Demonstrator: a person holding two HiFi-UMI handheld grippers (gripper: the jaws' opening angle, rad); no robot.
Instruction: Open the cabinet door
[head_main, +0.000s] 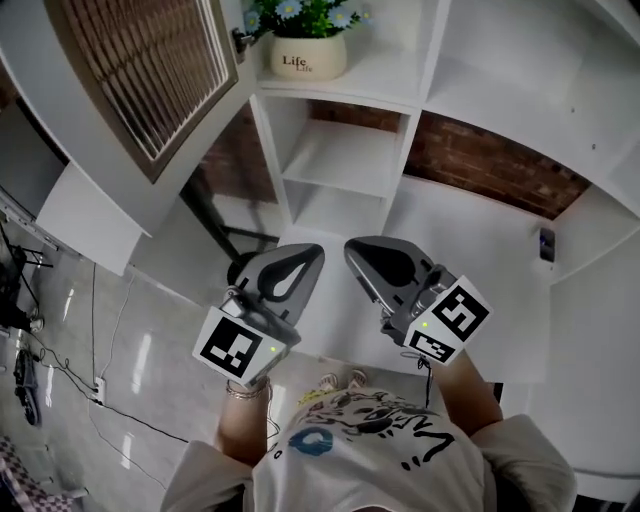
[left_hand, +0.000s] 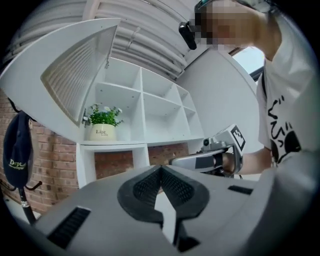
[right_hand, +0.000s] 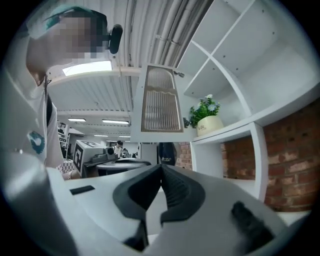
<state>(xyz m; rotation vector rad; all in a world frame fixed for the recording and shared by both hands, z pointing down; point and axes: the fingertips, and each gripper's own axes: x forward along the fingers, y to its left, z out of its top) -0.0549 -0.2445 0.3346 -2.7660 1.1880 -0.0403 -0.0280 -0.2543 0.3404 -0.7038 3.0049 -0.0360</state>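
Your left claw (head_main: 303, 252) and right claw (head_main: 357, 247), both closed and empty, hung well apart from the open cabinet door (head_main: 150, 80); a flowerpot (head_main: 308, 52) stood at the shelf's (head_main: 390, 72) left edge.

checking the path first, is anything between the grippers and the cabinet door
Nothing visible does. The cabinet door hangs open, up and left of the left gripper and right gripper, with only open air between.
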